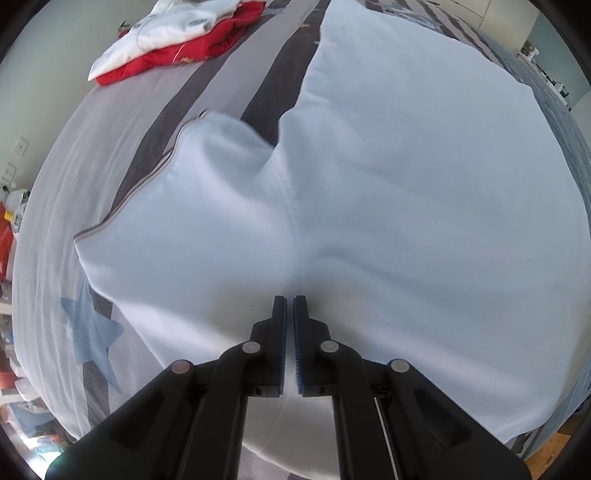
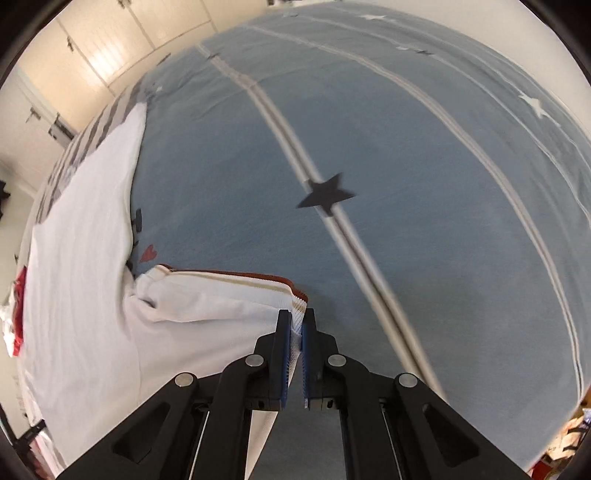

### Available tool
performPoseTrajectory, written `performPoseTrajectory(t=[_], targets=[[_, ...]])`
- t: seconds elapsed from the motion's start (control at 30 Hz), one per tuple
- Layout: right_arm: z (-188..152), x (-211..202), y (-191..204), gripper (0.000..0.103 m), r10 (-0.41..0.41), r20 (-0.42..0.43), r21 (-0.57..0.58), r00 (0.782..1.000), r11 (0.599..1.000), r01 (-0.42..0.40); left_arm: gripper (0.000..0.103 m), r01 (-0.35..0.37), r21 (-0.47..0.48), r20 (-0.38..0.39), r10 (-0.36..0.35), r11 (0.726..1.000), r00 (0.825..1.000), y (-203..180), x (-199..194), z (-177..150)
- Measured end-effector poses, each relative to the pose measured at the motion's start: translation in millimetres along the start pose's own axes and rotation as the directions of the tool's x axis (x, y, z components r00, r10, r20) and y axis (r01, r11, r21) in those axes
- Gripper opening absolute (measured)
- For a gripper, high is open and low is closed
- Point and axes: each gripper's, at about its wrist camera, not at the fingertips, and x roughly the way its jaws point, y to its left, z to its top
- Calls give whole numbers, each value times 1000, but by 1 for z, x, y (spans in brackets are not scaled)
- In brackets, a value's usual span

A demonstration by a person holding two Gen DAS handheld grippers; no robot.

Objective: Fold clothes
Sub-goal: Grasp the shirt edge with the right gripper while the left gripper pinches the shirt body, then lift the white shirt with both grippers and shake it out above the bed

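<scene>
A white garment (image 1: 406, 184) lies spread on the bed and fills most of the left wrist view. One sleeve (image 1: 192, 192) with a grey-edged cuff sticks out to the left. Folds and a seam run into my left gripper (image 1: 290, 300), which is shut on the white cloth. In the right wrist view the garment's body (image 2: 81, 240) lies at the left. Its other sleeve (image 2: 229, 295), with a ribbed cuff trimmed in red and tan, stretches across to my right gripper (image 2: 296, 314). That gripper is shut on the cuff's corner, with ribbed cloth showing between the blue pads.
The bed cover is grey-striped (image 1: 129, 122) on one side and blue with pale lines and a black star (image 2: 327, 194) on the other. A pile of white and red clothes (image 1: 177, 33) lies at the far left. Wardrobe doors (image 2: 110, 48) stand beyond the bed.
</scene>
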Motion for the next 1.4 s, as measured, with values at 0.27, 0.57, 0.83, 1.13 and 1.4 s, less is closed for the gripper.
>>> performPoseTrajectory(t=[0.27,0.57,0.83,1.13,1.4], targets=[[32,39,19,23,-91,5,-62,996,994,92,2,-4,-11,-9,3,1000,1000,5,-1,-3],[97,108,171,25,53,38,-305,998,952,-39,2,13,-28,-9,-13,1000,1000,5,1,3],[92,159,197,25,16,-152,-355,988,932,-70,2,38,-32,-7,-38,999,999,8,-4,6],[104,150,184,5,50,-104,-225,993,972,-73,2,35,-50,-11,-36,998,999,10,-12,8],[122,137,180,2,45,-25,-152,999,987,-48,2,31,-44,-14,-32,999,999,9,-21,12]])
